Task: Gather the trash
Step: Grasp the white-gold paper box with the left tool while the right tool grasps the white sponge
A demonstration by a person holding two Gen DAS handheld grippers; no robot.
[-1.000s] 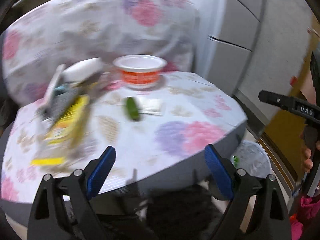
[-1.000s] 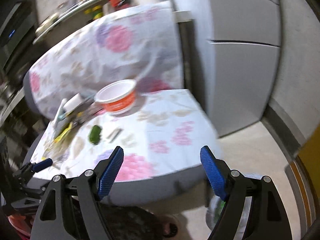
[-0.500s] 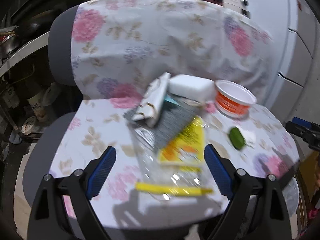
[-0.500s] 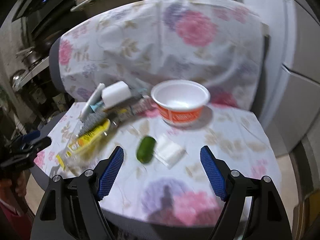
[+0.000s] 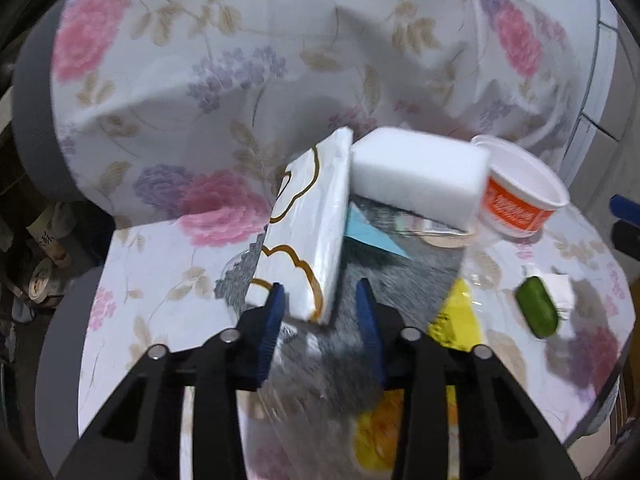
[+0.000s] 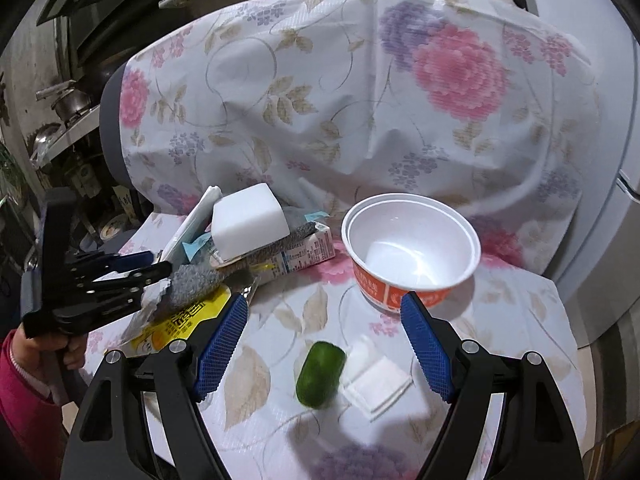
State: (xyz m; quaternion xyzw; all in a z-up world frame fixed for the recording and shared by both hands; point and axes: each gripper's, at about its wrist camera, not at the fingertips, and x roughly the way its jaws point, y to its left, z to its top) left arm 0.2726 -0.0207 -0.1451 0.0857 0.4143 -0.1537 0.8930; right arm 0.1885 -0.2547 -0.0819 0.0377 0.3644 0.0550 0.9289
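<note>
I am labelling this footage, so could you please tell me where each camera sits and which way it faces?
Left wrist: on the left gripper, looking down along its fingers at the white packet between them; jaws have just been closing.
Right wrist: on the right gripper, open, facing the green item and bowl; a hand and red sleeve show.
Shared: white block, bowl, green item, each other's gripper.
</note>
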